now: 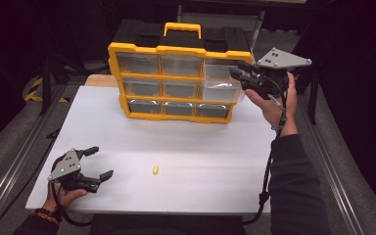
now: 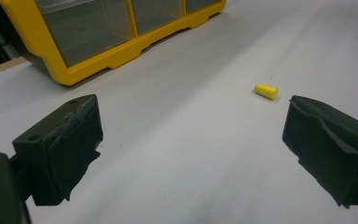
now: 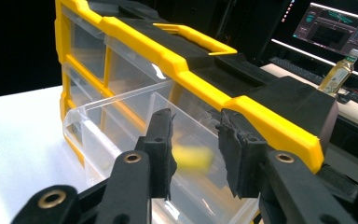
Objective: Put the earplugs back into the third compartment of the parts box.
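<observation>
A yellow organiser (image 1: 176,51) with clear drawers stands at the back of the white table (image 1: 127,132). Its top-right drawer (image 1: 220,88) is pulled out. My right gripper (image 1: 236,73) hangs over that drawer, jaws a little apart. In the right gripper view a blurred yellow piece (image 3: 193,157) shows in the gap between the jaws of my right gripper (image 3: 193,123), over the clear drawer (image 3: 121,105), and the pads do not press on it. A small yellow cylinder (image 1: 155,170) lies on the table near the front. My left gripper (image 1: 100,161) rests wide open to its left; the cylinder (image 2: 266,91) lies ahead of its right-hand jaw, and nothing sits between the jaws of my left gripper (image 2: 191,140).
The organiser's other drawers (image 1: 178,89) are closed. A wooden board (image 1: 100,80) shows behind the table's back left corner. Beyond the organiser stand a bottle (image 3: 338,72) and a lit monitor (image 3: 340,25). Metal rails (image 1: 14,166) run along both sides of the table.
</observation>
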Tool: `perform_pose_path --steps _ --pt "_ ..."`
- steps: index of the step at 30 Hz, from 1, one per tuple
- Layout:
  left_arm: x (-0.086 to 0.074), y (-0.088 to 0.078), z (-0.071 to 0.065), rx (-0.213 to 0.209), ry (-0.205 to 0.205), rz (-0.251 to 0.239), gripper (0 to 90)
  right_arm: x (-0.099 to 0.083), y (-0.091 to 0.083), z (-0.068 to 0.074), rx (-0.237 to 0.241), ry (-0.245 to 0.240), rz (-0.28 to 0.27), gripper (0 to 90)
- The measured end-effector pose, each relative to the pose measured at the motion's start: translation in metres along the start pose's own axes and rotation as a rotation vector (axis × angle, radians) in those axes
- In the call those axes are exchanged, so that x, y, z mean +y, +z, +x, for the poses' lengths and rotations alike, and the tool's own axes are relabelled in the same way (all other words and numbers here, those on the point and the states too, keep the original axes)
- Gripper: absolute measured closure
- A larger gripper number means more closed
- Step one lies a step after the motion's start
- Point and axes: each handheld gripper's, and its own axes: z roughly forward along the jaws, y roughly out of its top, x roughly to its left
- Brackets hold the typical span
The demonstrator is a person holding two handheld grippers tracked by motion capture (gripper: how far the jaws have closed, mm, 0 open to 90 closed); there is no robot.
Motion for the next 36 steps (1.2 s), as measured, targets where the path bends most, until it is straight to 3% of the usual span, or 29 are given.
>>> perform_pose_path --steps 5,8,10,13,16,19,27,36 --pt "0.0 0.001 0.0 -0.014 0.005 0.015 6.5 -0.003 0.001 0.001 -0.001 0.001 0.002 61.8" --pt "0.0 0.001 -0.001 -0.015 0.011 0.018 6.5 -0.003 0.0 0.004 -0.033 -0.007 -0.001 53.5" --pt "0.0 0.001 0.0 -0.014 0.01 0.018 6.5 -0.003 -0.004 0.007 -0.018 -0.001 -0.024 50.6" --pt "0.0 0.001 0.0 -0.016 0.005 0.016 6.3 -0.002 -0.008 0.014 -0.046 -0.019 -0.036 41.4" --pt "0.0 0.001 -0.001 -0.013 0.008 0.018 6.3 -0.002 -0.015 0.022 -0.078 -0.015 -0.085 30.1" --pt "0.0 0.001 0.0 -0.007 0.003 0.013 5.7 -0.002 -0.022 0.032 -0.075 -0.03 -0.112 25.3" --pt "0.0 0.0 0.001 -0.012 -0.003 0.011 5.1 -0.011 -0.036 0.059 -0.072 -0.093 -0.158 21.0" --pt "-0.001 -0.001 0.002 -0.018 -0.001 0.003 4.9 -0.038 -0.043 0.081 -0.033 -0.093 -0.19 19.0"
